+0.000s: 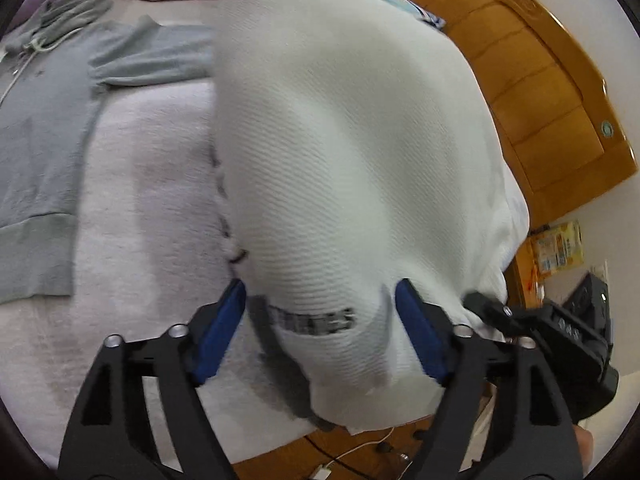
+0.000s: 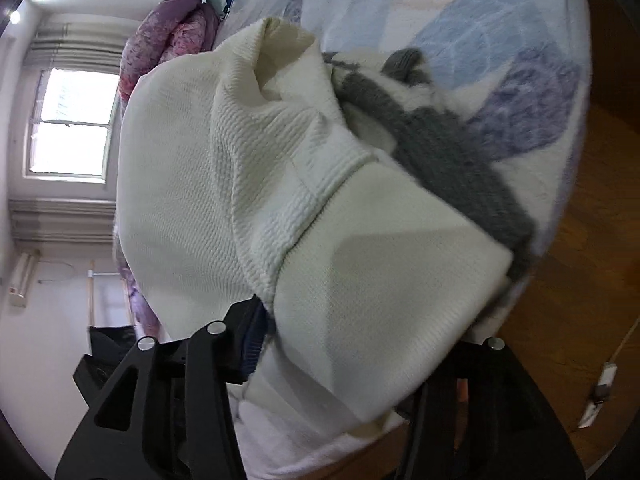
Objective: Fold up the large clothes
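- Our left gripper (image 1: 320, 330) stands wide, its blue pads (image 1: 222, 330) apart on either side of the white sweater (image 1: 344, 152), touching no fabric that we can see.
- The sweater drapes over the gap, lifted above the pale blanket (image 1: 152, 216).
- A grey-green top (image 1: 40, 152) lies flat on the blanket, well to the left.
- Our right gripper (image 2: 360, 344) is buried under the same sweater (image 2: 200, 184); we cannot tell its grip.
- A grey garment (image 2: 440, 148) lies beyond, on the blue patterned sheet (image 2: 500, 32).
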`<state>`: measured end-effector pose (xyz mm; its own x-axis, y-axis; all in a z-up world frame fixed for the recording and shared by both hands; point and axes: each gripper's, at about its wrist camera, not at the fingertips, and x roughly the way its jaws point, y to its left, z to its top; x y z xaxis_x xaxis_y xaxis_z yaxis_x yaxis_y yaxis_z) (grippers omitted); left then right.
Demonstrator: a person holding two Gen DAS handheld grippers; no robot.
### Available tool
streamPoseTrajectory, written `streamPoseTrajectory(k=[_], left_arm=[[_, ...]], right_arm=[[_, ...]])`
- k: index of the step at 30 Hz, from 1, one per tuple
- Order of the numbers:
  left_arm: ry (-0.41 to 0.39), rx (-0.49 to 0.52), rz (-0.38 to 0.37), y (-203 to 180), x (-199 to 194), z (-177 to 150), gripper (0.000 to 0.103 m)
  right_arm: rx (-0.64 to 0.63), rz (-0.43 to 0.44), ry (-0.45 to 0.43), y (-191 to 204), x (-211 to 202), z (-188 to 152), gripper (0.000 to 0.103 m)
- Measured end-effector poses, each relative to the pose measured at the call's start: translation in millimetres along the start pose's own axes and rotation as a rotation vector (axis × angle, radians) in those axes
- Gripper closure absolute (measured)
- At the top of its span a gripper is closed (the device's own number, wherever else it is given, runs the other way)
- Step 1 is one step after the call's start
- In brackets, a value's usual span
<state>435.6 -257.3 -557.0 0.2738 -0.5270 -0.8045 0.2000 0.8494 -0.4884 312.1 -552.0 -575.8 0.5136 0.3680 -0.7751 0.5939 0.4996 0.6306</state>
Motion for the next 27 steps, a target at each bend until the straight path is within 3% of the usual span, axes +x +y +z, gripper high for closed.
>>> streamPoseTrajectory(k=[4,6,10,12,13,15,19,22,24,27], left_arm=[[0.012,-0.044,0.002,11.2,-5.5,-0.6,0.022],[0.013,-0.054,0.003,18.4,-8.9,-4.6,0.022],[0.007,-0.055,-0.002,17.4,-15.7,-16.2,0.022],[-0.022,-0.041,0.003,12.9,-20.4,-17.7,0.022],[-0.035,-0.036,0.001,12.2,-23.0,-16.6,0.022],[-0.035,-0.036,0.002,12.5,-22.0,-14.8,0.022],[-0.020,-0.042,0.009,12.4,-10.0,-10.7,0.022],[-0.013,-0.029,0.018,12.4,-3.2,-11.0,0.022],[-0.017,-0.020,0.021,12.9,-1.5,-12.7,0.022],[-0.024,-0.009,0.031,11.4,-1.3,-11.5,0.022]], right_arm=[[-0.077,-0.126,-0.004,21.6,-20.1,-7.2,0.051],[-0.107,-0.186,-0.008,31.8,-27.9,-9.7,0.043],[-0.183,-0.305,-0.076,39.6,-49.4,-21.6,0.039],[-0.249,-0.412,-0.136,48.9,-57.5,-24.0,0.038],[-0.281,-0.422,-0.166,54.9,-64.2,-28.6,0.038],[-0.361,-0.353,-0.175,73.3,-61.9,-33.2,0.039],[-0.540,-0.321,-0.072,94.9,-8.3,-41.9,0.039],[-0.627,-0.407,-0.045,85.9,45.9,-35.3,0.036],[-0.653,-0.415,-0.059,80.0,62.9,-29.4,0.028],[-0.699,-0.432,-0.080,85.7,71.3,-26.7,0.025]])
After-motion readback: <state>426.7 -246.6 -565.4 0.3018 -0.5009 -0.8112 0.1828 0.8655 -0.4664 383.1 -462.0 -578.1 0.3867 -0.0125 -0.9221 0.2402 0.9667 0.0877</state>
